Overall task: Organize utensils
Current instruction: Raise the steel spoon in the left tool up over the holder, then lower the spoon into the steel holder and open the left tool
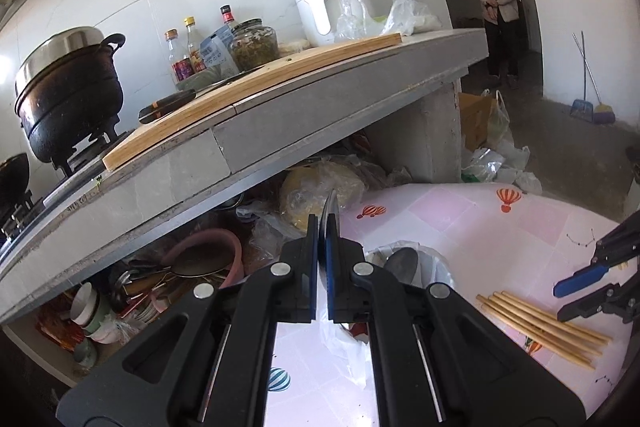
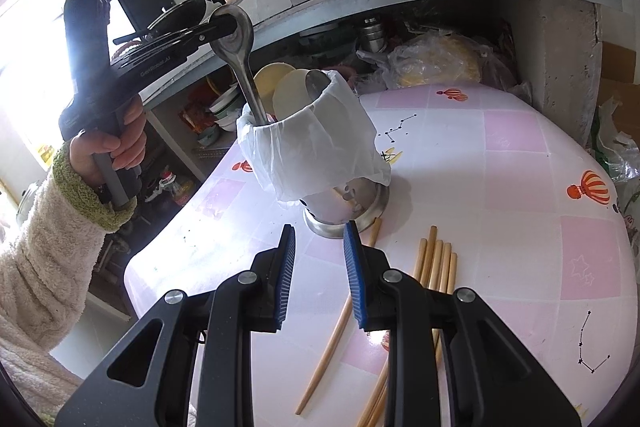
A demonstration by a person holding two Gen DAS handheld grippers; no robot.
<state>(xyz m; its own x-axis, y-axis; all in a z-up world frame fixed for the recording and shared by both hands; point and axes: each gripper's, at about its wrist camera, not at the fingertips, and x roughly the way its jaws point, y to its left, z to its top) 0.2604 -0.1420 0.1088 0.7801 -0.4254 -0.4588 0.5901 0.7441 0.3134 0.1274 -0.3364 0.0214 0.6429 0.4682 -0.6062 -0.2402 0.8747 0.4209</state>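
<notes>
My left gripper (image 1: pixel 322 227) is shut on the bowl of a steel spoon (image 2: pixel 240 55). In the right wrist view the spoon's handle stands inside the metal utensil holder (image 2: pixel 320 147), which is wrapped in a white plastic bag. The left gripper (image 2: pixel 224 27) shows there above the holder. The holder (image 1: pixel 404 263) holds other spoons too. Several wooden chopsticks (image 2: pixel 436 267) lie on the table beside the holder; they also show in the left wrist view (image 1: pixel 540 327). My right gripper (image 2: pixel 320 239) is open and empty, just in front of the holder's base and above the chopsticks.
The table (image 2: pixel 520 187) has a pink patterned cloth. A grey counter (image 1: pixel 280 131) overhangs it, with a cutting board (image 1: pixel 256 91), a knife, a black pot (image 1: pixel 68 95) and bottles. Bowls and bags fill the shelf under the counter. A person (image 1: pixel 496 7) stands in the doorway.
</notes>
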